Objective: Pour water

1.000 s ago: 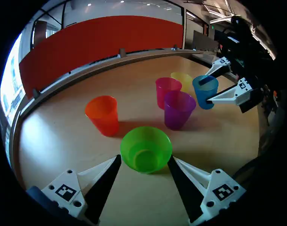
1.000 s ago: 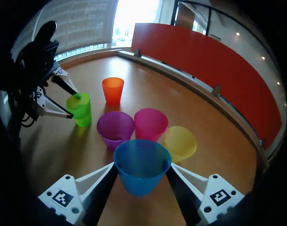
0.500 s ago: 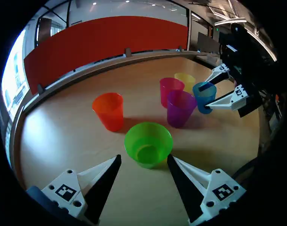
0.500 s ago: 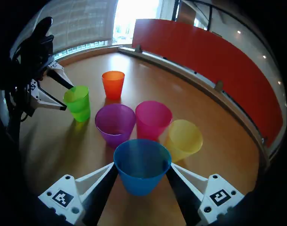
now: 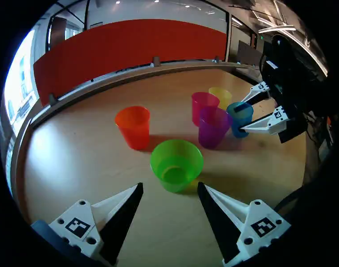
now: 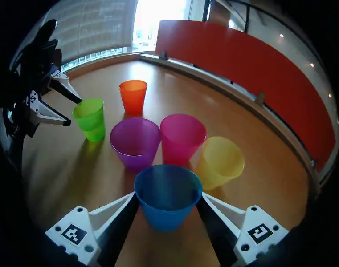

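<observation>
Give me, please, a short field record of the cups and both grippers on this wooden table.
surface: wooden table
right gripper: shut on blue plastic cup
left gripper: open, green plastic cup just ahead, ungripped
cluster: purple plastic cup, pink plastic cup, yellow plastic cup, close together
standing apart: orange plastic cup
water: cannot tell

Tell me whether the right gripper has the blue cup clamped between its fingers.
Yes, the right gripper has both fingers pressed against the sides of the blue cup.
</observation>
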A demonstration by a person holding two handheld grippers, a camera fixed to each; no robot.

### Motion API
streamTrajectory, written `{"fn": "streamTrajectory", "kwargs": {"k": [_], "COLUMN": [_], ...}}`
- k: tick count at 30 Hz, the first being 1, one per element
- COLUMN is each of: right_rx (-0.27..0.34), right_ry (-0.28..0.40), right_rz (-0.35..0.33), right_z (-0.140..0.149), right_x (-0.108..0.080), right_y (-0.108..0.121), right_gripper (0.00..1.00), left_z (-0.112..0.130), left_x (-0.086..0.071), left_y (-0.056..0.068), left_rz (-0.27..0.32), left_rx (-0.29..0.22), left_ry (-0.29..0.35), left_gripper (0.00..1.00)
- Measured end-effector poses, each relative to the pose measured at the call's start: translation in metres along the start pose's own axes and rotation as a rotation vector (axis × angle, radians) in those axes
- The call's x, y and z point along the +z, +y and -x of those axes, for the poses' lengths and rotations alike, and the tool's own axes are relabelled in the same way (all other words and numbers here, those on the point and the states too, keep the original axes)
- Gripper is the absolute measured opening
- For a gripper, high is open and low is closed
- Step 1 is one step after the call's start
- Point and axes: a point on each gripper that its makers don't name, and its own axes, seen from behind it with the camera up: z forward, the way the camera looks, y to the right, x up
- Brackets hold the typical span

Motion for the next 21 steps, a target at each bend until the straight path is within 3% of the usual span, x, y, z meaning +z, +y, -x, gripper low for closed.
{"fn": "streamTrajectory", "kwargs": {"k": [21], "right_rx": [-0.039], "right_ry": [-0.052], "right_rz": [0.011], "right_z": [0.015], "right_x": [-0.017], "right_y": [0.005], "right_gripper": [0.91], "left_z": [0.001], "left_x": [-0.007], "left_y": [-0.005], "left_rz": [-0.02], "left_rx": [0.003], "left_ry": [0.002], "left_gripper": [0.9]}}
